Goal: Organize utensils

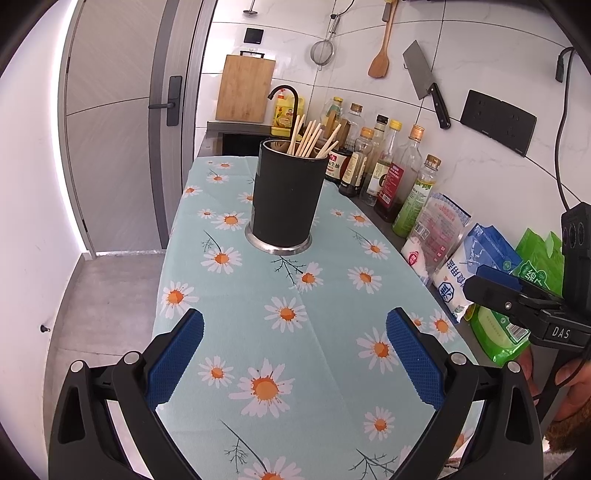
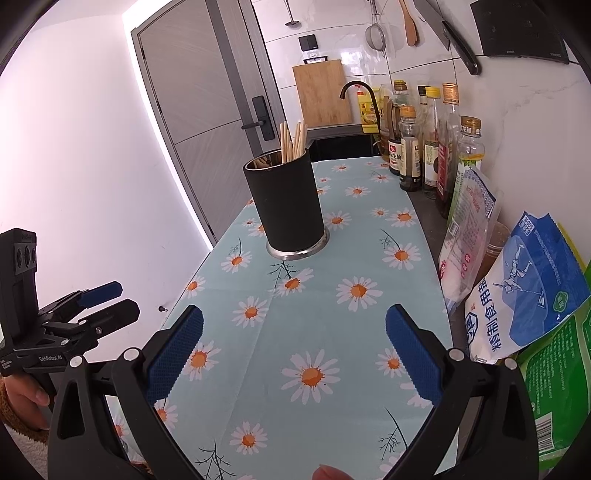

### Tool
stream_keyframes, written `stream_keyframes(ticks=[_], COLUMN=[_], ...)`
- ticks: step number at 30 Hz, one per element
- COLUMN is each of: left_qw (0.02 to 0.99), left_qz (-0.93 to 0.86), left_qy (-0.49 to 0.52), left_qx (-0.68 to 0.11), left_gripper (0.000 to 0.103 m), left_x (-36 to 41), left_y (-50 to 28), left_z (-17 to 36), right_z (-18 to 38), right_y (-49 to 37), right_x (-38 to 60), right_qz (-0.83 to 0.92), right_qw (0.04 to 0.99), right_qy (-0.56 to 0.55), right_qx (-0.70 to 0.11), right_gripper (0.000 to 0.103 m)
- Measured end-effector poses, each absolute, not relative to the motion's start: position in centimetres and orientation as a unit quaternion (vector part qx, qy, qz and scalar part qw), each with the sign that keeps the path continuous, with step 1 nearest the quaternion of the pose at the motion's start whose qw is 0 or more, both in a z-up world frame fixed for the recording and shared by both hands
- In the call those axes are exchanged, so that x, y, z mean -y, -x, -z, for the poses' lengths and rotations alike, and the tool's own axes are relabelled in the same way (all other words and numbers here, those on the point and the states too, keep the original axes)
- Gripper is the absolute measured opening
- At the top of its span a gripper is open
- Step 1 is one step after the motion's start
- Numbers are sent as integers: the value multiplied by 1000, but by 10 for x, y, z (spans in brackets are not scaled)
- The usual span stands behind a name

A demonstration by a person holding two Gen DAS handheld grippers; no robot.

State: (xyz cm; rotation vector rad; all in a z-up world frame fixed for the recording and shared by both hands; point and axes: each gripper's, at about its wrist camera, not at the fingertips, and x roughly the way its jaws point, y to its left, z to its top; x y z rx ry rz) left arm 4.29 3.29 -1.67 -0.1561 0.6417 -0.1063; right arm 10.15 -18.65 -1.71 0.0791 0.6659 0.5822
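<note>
Black holder [image 1: 286, 195] containing chopsticks [image 1: 310, 138], standing far on tablecloth [image 1: 332, 332]; left gripper [image 1: 295, 354] and right gripper [image 2: 295, 354] hovering near, jaws released, grasping nothing.

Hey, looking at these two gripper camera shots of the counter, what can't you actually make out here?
- Inside the black utensil holder: its wall hides the lower ends of the chopsticks in both views.
- Bottle labels: print too small to read in either view.
- Green bag: cut off by the right wrist view's edge.
- Cleaver: blade cropped by the right wrist view's top; whole in the left.
</note>
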Motion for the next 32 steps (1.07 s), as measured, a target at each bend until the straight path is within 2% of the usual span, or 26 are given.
stream_keyframes(ticks=[32], left_qw=[942], left_qz=[56], left_qy=[81], left_qx=[-321], left_gripper=[97], left_x=[-27], left_y=[-46], left_z=[19], right_z=[24], right_y=[-102], right_x=[190], right_qz=[-276], right_qw=[900], right_qy=[-41], right_qx=[-335], right_gripper=[98])
